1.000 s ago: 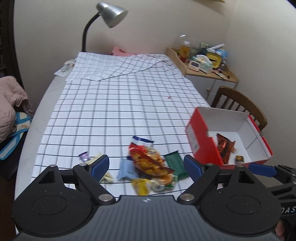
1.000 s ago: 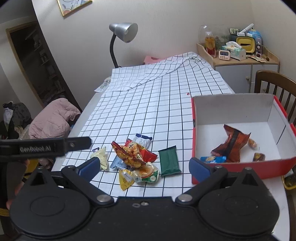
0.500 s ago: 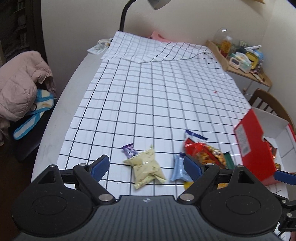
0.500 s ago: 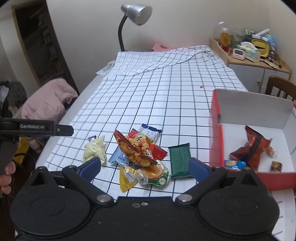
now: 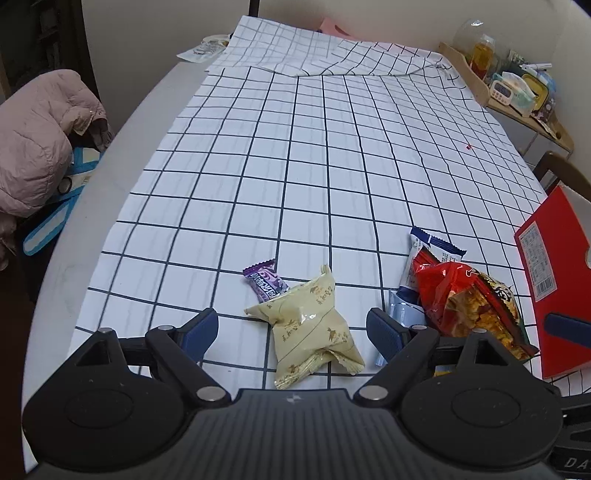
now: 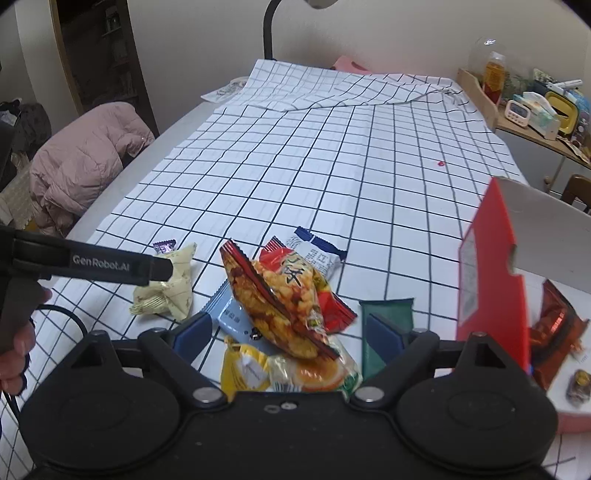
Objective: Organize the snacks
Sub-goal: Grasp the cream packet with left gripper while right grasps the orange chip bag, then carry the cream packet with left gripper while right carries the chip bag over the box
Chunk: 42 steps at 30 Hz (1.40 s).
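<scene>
My left gripper (image 5: 291, 330) is open low over the checked tablecloth (image 5: 314, 155). A cream snack packet (image 5: 310, 325) lies between its fingers, untouched, with a purple candy (image 5: 264, 282) just beyond. My right gripper (image 6: 288, 332) is open and its jaws are closing. A clear bag of orange crackers (image 6: 280, 295) lies between them, on top of a pile, and the pads are clear of it. Around the bag lie a light blue packet (image 6: 229, 314), a yellow packet (image 6: 243, 369) and a green packet (image 6: 388, 308). The red box (image 6: 491, 280) at the right holds a brown-red packet (image 6: 554, 321).
A pink jacket (image 5: 33, 147) hangs over a chair left of the table. A cluttered side shelf (image 6: 535, 107) and a wooden chair (image 5: 561, 170) stand at the right. The left gripper's body (image 6: 110, 262) crosses the right wrist view, and a lamp stem (image 6: 269, 29) rises at the table's far end.
Both grippers came down closer to the snacks. The left swung away from the pile to the cream packet. The right settled over the cracker bag and its jaws narrowed slightly.
</scene>
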Each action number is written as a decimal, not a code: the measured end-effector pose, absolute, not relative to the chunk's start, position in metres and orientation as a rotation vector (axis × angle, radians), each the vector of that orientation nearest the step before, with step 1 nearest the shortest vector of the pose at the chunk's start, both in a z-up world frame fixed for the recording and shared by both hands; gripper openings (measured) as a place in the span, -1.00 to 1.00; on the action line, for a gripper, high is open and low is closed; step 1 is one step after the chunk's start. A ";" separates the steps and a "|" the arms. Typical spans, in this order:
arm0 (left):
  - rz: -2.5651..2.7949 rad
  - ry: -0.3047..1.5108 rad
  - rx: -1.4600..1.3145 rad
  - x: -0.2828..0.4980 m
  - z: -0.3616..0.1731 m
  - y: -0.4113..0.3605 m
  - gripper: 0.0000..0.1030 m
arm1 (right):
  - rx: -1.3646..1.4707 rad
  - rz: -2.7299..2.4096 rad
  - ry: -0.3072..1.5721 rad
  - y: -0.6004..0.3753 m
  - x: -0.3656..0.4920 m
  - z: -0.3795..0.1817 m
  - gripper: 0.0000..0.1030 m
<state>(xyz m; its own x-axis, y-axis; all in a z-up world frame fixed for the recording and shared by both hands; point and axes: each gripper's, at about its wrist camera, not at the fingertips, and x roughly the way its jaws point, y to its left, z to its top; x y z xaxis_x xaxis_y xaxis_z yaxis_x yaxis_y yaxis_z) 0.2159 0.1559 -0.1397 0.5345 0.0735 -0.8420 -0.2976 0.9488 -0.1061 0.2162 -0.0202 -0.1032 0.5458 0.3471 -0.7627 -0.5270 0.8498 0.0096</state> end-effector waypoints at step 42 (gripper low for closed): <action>0.240 1.028 -0.453 0.212 -0.148 0.171 -0.26 | -0.192 0.493 0.817 -0.019 0.217 -0.091 -0.04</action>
<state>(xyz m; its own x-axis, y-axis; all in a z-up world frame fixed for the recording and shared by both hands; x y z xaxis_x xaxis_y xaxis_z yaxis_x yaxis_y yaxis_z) 0.2119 0.1708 -0.1477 0.5010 -0.0176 -0.8653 -0.3992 0.8824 -0.2491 0.2173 -0.0191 -0.0909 0.5792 0.3463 -0.7380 -0.4916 0.8705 0.0227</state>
